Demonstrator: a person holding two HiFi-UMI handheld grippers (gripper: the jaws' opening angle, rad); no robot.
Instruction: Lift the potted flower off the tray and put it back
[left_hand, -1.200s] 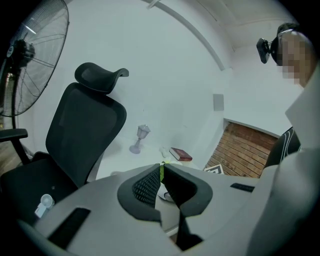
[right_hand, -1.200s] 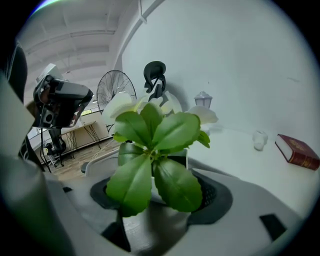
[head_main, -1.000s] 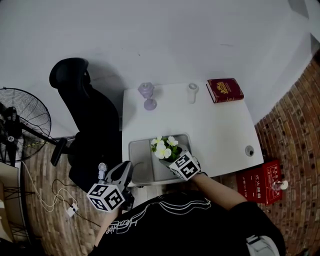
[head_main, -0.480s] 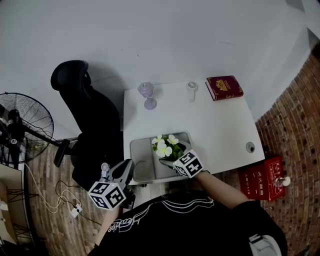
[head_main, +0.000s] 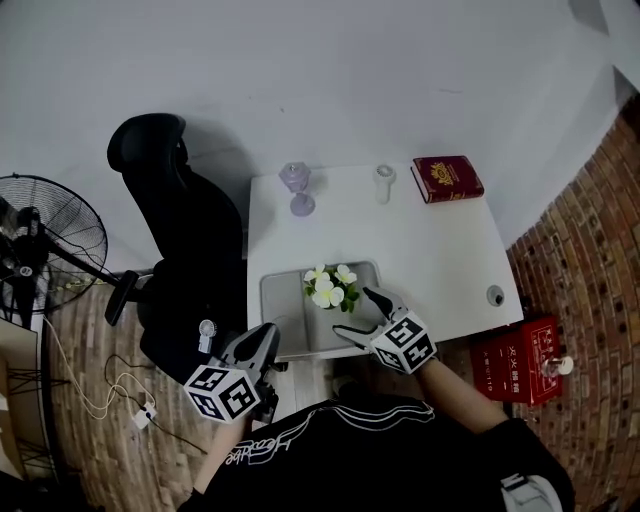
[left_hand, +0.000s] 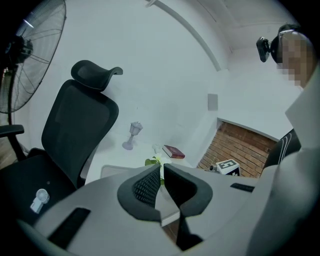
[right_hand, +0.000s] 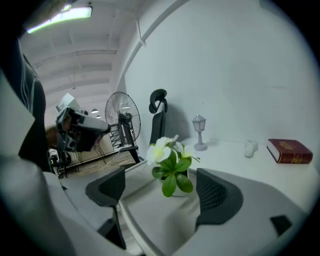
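My right gripper (head_main: 357, 311) hangs at the near edge of the white table (head_main: 440, 250), its jaws spread wide and just starting to close, gripping nothing. The potted flower (head_main: 331, 288) shows in the gap between them, beyond the tips and untouched. It stands upright in the right part of the grey tray (head_main: 285, 300), which lies at the table's near left corner. My left gripper (head_main: 262, 340) hangs off the table, near the black office chair (head_main: 185, 240), its jaws pinched almost together around nothing.
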